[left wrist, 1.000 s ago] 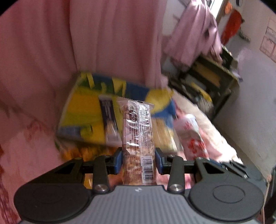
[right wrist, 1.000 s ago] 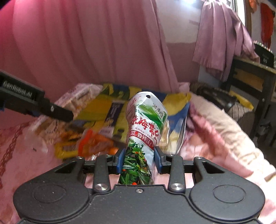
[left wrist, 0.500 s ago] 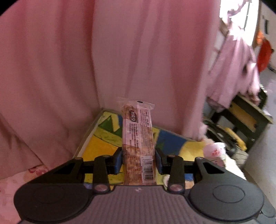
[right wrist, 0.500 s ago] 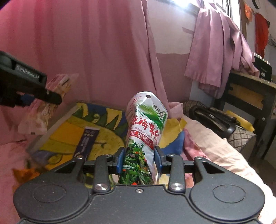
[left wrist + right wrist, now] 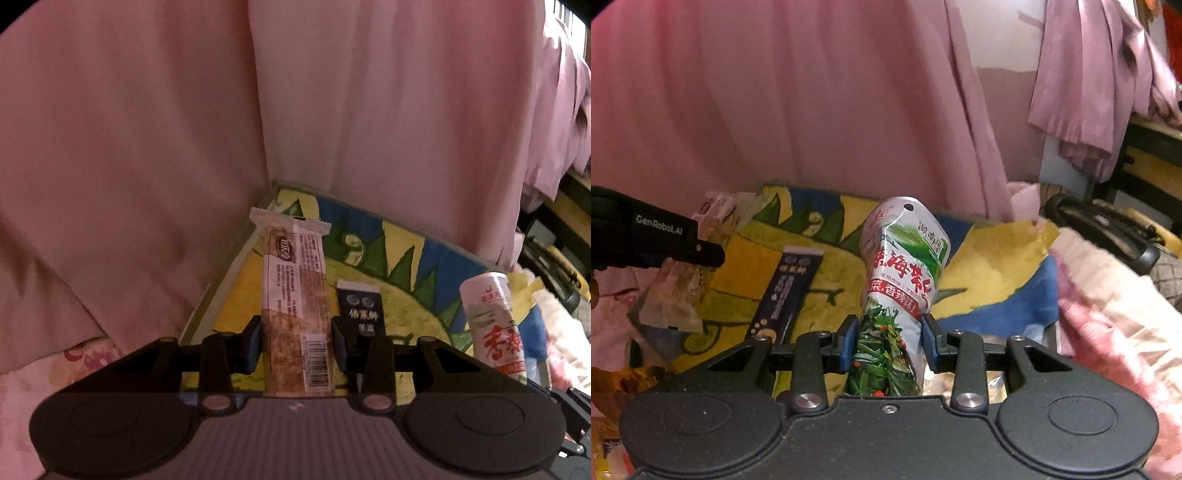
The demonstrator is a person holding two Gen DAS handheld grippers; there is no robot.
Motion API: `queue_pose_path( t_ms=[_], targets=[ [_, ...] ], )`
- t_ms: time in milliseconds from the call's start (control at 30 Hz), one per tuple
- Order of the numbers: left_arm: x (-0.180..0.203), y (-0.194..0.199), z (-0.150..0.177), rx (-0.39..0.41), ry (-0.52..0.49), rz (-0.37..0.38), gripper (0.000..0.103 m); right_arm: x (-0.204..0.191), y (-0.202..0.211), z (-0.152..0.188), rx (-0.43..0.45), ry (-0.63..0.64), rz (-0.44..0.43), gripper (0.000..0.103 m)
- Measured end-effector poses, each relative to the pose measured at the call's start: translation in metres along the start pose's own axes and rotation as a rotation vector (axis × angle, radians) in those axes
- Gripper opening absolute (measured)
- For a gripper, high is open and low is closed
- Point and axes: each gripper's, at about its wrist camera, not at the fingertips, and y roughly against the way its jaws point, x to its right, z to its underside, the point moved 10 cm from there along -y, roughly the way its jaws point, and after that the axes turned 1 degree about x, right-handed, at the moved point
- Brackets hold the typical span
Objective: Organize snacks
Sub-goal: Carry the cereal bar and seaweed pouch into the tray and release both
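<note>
My left gripper (image 5: 297, 341) is shut on a long clear-wrapped cracker bar (image 5: 295, 295) and holds it upright above a yellow, blue and green painted board (image 5: 402, 258). My right gripper (image 5: 889, 341) is shut on a white-and-green seaweed snack pouch (image 5: 903, 273) over the same board (image 5: 997, 266). A dark blue snack stick (image 5: 362, 308) lies on the board; it also shows in the right wrist view (image 5: 788, 291). The pouch appears at the right of the left wrist view (image 5: 493, 321). The left gripper with its bar shows at the left of the right wrist view (image 5: 679, 251).
Pink curtains (image 5: 147, 129) hang close behind the board. A floral pink blanket (image 5: 1108, 302) lies to the right. A dark desk (image 5: 1152, 155) with hung purple clothes (image 5: 1086, 81) stands at far right. Orange and yellow wrappers (image 5: 613, 384) lie at lower left.
Both grippers have kept their snacks. The left gripper first tilted up toward the curtain, then lowered so the board and blue stick show again. The right gripper shifted slightly nearer the board.
</note>
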Motion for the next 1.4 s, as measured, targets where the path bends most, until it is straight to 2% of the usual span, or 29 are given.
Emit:
queue_pose_path(
  t_ms=[300,567,633,700,733,867,933,1067,1267,1400],
  targets=[
    [-0.001,-0.012,0.016,-0.041,-0.017,-0.010,0.042,-0.007,-0.010,0.015,-0.023,0.028,0.004,0.041],
    [-0.004,-0.016,0.025,-0.064,-0.035,-0.037,0.043,-0.012,-0.009,0.018,-0.028,0.050,-0.003,0.057],
    [-0.005,-0.014,0.025,-0.063,-0.040,-0.040,0.048,-0.012,-0.008,0.017,-0.032,0.044,-0.004,0.062],
    [-0.004,-0.010,0.025,-0.063,-0.041,-0.040,0.059,-0.010,-0.006,0.016,-0.029,0.035,0.000,0.064],
    [-0.005,-0.008,0.024,-0.061,-0.040,-0.040,0.062,-0.008,-0.006,0.015,-0.030,0.028,0.000,0.068],
    [-0.006,0.004,0.018,-0.038,-0.026,-0.048,0.082,-0.001,0.003,0.008,-0.017,-0.011,0.006,0.080],
    [-0.008,0.014,0.012,-0.014,-0.014,-0.043,0.086,0.004,0.010,0.004,-0.004,-0.039,0.012,0.087],
    [-0.011,0.037,0.000,0.049,0.008,-0.034,0.101,0.019,0.038,-0.013,0.082,-0.106,0.063,0.095],
    [-0.019,0.082,-0.015,0.146,0.009,-0.036,0.102,0.034,0.090,-0.033,0.177,-0.185,0.123,0.099],
    [-0.020,0.115,-0.020,0.196,-0.014,-0.036,0.103,0.031,0.123,-0.043,0.231,-0.182,0.123,0.102]
  ],
)
